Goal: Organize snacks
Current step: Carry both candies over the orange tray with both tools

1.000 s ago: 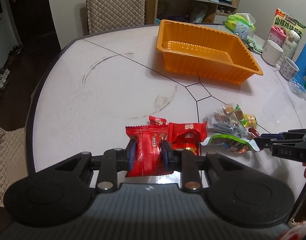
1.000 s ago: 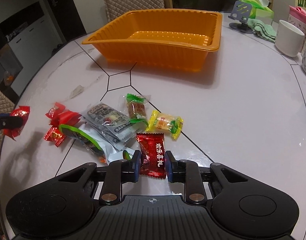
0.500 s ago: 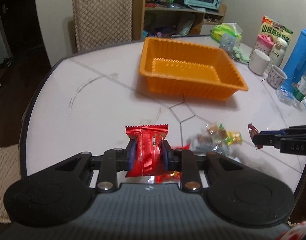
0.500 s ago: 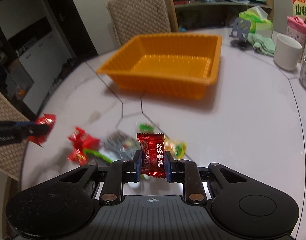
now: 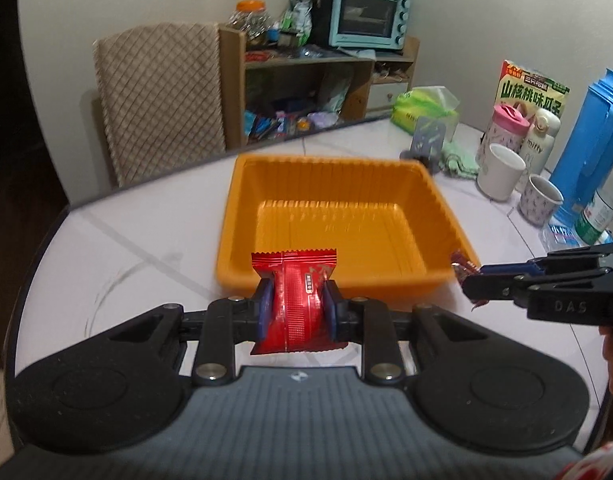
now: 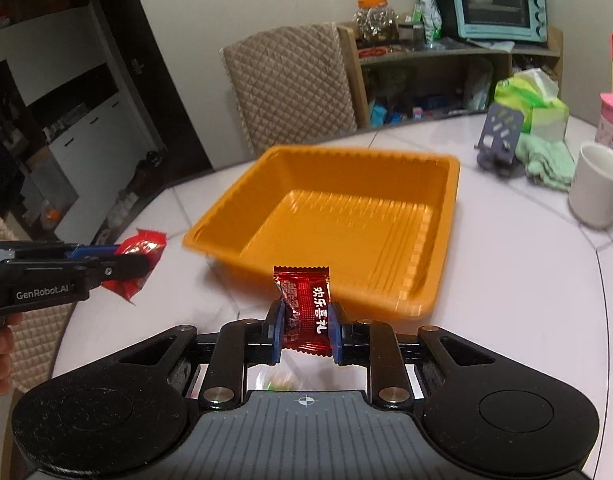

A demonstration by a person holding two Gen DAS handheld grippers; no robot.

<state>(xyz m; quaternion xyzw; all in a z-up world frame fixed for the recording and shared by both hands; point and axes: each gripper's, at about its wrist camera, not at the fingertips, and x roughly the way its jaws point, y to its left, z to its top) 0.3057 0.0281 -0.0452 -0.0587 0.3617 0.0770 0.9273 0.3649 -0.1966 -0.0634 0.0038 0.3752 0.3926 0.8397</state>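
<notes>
An empty orange tray (image 5: 342, 176) stands on the white table; it also shows in the right wrist view (image 6: 438, 280). My left gripper (image 5: 297, 312) is shut on a bright red snack packet (image 5: 296, 296), held in the air just short of the tray's near rim. My right gripper (image 6: 304, 326) is shut on a dark red candy packet (image 6: 306, 308) with white characters, also held near the tray's near rim. Each gripper shows in the other's view: the right one (image 5: 472, 276), the left one (image 6: 142, 258).
White mugs (image 5: 500, 176), a pink cup (image 5: 506, 126), a blue jug (image 5: 590, 148), a snack bag (image 5: 534, 88) and tissues (image 5: 424, 108) crowd the table's right back. A quilted chair (image 5: 162, 96) and a shelf with a toaster oven (image 5: 368, 14) stand behind.
Both grippers have lifted their packets off the table and moved forward from the snack pile to the tray's near edge. The snack pile has dropped out of view.
</notes>
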